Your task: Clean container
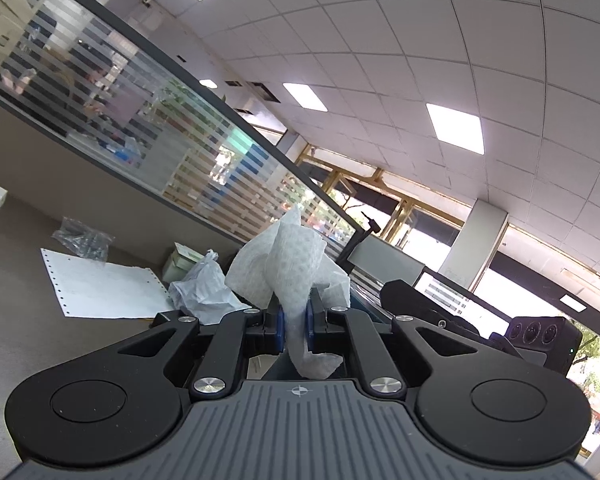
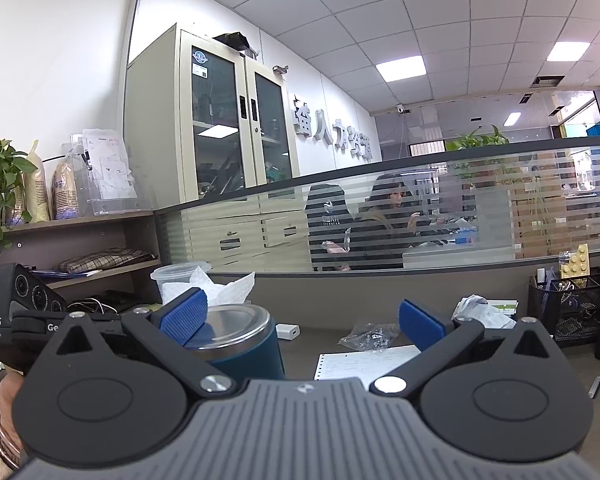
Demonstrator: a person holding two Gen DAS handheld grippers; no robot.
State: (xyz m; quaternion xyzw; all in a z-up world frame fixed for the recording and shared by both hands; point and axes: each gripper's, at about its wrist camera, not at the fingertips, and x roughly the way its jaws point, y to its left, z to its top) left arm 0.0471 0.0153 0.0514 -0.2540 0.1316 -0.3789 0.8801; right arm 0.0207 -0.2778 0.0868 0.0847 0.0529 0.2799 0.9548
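Left tongs pressed together on a white paper towel, blue pads pinching its lower part, the crumpled upper part standing up above the fingers. Behind, on the brown tabletop, a perforated white sheet, a clear bag of small parts and a crumpled white plastic bag.

Right tongs spread wide, nothing between the pads. Left blue pad just in front of the container, a dark blue cup with a shiny metal rim, standing upright on the tabletop; whether pad and cup touched, cannot tell. Behind the cup, a clear plastic tub with white paper sticking out. Further right, a small white charger, a black mesh organizer. A hand with bracelets at the lower left edge, beside the other device's black body.
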